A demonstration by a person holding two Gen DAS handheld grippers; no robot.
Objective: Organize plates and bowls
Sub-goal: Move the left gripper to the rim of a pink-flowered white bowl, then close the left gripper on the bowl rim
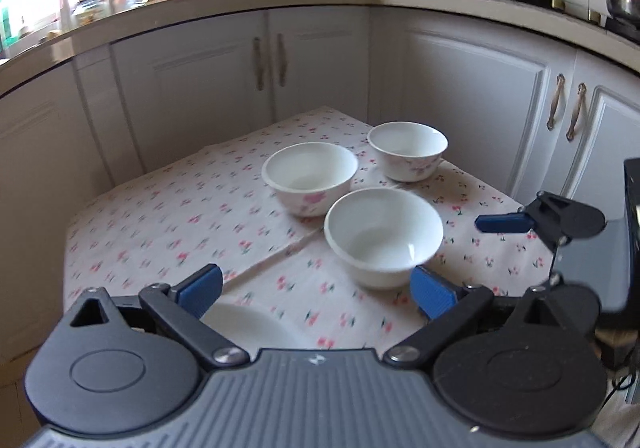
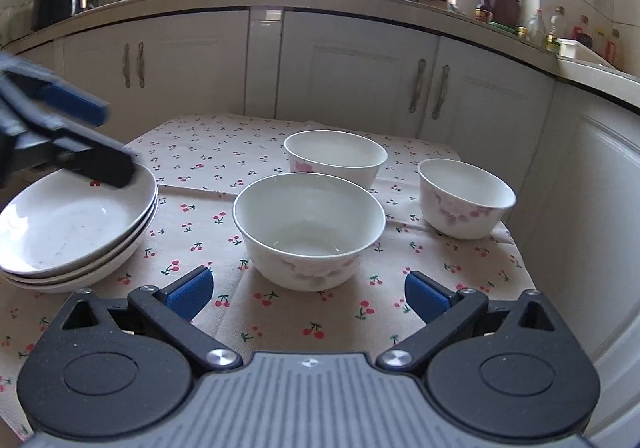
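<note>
Both grippers, left (image 1: 316,290) and right (image 2: 308,290), stand with jaws spread wide and empty (blue pads touching nothing) above the cherry-print tablecloth (image 2: 208,156), where three white bowls (image 2: 309,226) cluster centrally beside a stack of plates (image 2: 76,232).

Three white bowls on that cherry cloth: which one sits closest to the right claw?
The front bowl, straight ahead of the open right claw. The other two bowls stand farther back, toward the cupboards.
</note>
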